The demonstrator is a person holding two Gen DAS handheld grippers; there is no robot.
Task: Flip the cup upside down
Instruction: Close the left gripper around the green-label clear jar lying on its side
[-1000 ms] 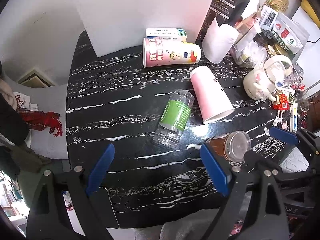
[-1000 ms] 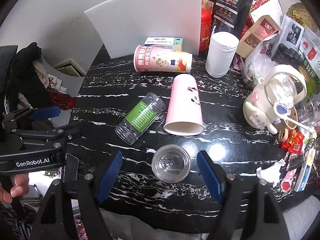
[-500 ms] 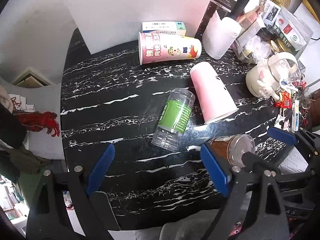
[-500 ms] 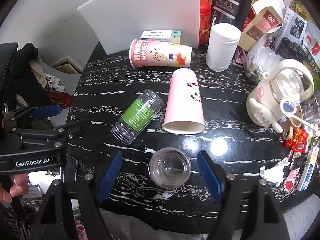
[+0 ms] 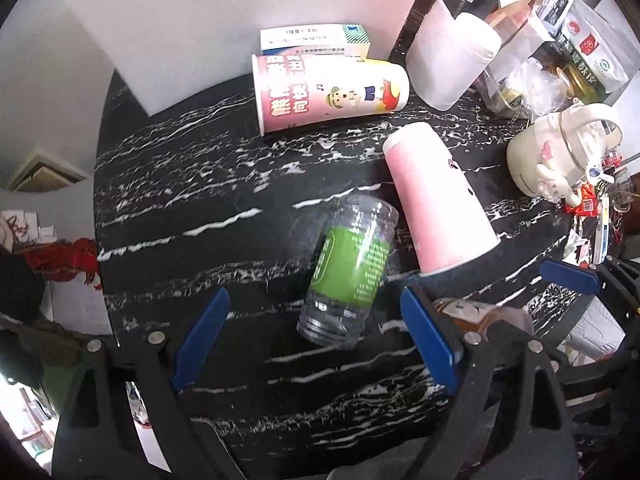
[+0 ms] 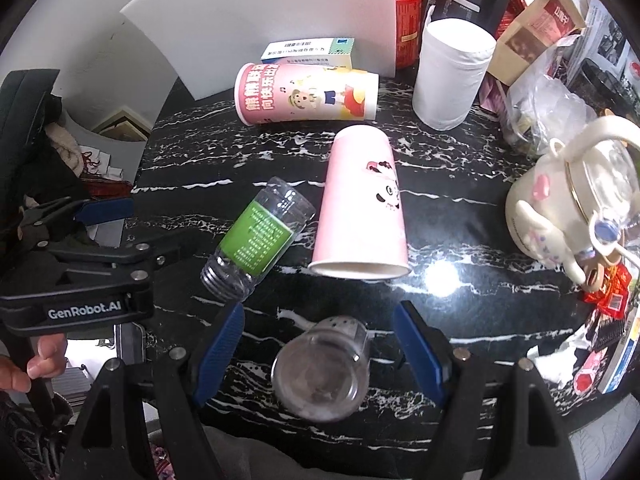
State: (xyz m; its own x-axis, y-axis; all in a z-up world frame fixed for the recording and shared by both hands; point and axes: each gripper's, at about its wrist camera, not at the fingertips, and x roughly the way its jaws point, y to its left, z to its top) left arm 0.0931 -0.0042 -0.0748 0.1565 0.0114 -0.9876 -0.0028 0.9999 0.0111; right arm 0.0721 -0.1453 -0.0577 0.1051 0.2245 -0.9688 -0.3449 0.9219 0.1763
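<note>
A pink paper cup with a panda (image 6: 362,204) lies on its side on the black marble table (image 6: 460,208), mouth toward me; it also shows in the left wrist view (image 5: 434,200). A small clear cup (image 6: 320,368) stands near the front edge between the fingers of my open right gripper (image 6: 320,348). In the left wrist view this cup (image 5: 480,316) sits behind the right fingertip. My left gripper (image 5: 316,340) is open and empty, just in front of a clear jar with a green label (image 5: 350,270), which lies on its side.
A printed pink cup (image 6: 308,94) lies on its side at the back by a small box (image 6: 308,50) and a white board (image 6: 260,12). A white roll (image 6: 452,72), a teapot (image 6: 572,208), bags and clutter fill the right side.
Both grippers have moved forward and lower toward the table. The clear cup now sits deeper between the right gripper's fingers. The objects have not moved.
</note>
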